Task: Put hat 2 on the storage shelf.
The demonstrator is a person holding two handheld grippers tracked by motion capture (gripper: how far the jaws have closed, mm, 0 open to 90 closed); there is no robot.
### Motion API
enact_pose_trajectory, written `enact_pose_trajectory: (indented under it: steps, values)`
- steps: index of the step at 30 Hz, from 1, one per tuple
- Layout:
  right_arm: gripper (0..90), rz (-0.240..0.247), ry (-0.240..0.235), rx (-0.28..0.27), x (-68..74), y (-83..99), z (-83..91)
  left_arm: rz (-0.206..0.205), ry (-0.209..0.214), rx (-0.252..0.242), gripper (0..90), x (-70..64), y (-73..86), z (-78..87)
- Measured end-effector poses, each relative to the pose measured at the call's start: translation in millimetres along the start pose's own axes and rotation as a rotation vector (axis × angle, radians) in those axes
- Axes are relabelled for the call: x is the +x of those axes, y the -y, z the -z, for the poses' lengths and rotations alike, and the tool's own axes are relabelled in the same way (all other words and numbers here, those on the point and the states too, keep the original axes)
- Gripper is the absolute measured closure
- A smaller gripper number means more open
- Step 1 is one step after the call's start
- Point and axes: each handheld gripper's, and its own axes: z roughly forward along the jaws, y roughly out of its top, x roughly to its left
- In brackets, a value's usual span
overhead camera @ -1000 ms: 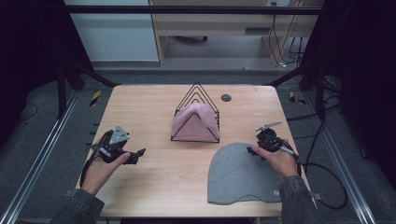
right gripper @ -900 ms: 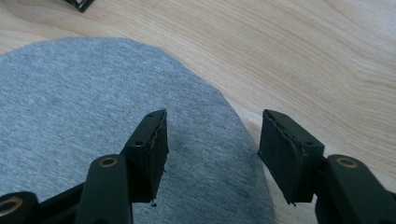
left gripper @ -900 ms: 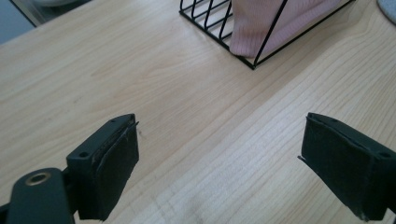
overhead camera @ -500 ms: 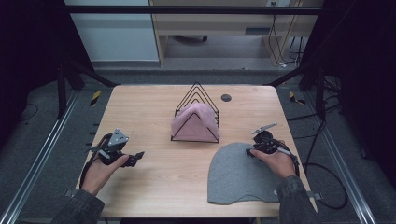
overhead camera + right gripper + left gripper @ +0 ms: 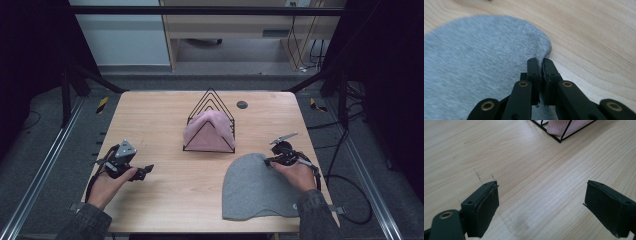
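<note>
— Which step would you say is in hand?

— The grasp on the grey beanie [image 5: 257,187], I'd judge. The beanie lies flat on the surface [image 5: 165,115], at its near right part, just in front of the wire rack [image 5: 210,125] that already holds a pink hat [image 5: 207,131].

— And the right tool [image 5: 270,161]?

— It sits at the beanie's rounded far edge. In the right gripper view its jaws stand pressed together with the grey knit [image 5: 474,62] pinched between them at the crown's rim (only a thin fold of it, as far as I can tell). So it is clamped on the beanie.

— The left tool [image 5: 541,202]?

— Jaws wide apart, nothing between them, only bare wood below. In the high view it rests at the near left, well apart from the beanie and the rack.

— What does the next move call for?

— Likely a lift of the pinched edge, and the fabric will sag, so the free left tool should come across to take a second point on the rim. Carrying it to the rack, if that is the aim, needs the hat held open enough to drape over the wires beside the pink one.
</note>
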Motion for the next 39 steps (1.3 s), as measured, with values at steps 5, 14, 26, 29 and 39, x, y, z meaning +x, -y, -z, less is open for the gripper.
enact_pose_trajectory:
  steps: [5,14,26,29,39]
  values:
    - [86.1,0.039,-0.052,-0.082,14.8,-7.3,17.6,0.037,0.020,-0.031,10.4,1.8,3.2,5.5]
    - [86.5,0.136,-0.096,-0.231,56.2,-14.6,58.7,0.051,0.055,-0.039,9.9,-2.4,5.7,5.6]
    - [86.6,0.294,-0.108,-0.421,108.0,-39.0,97.3,-0.005,0.124,-0.070,10.1,-31.6,-4.7,9.4]
    - [86.6,0.322,-0.111,-0.444,115.4,-49.1,104.6,-0.018,0.206,-0.088,12.6,-38.6,-9.7,10.6]
    - [86.6,0.406,-0.120,-0.510,148.3,-80.8,126.8,-0.088,0.258,-0.115,13.6,-49.7,-40.5,26.3]
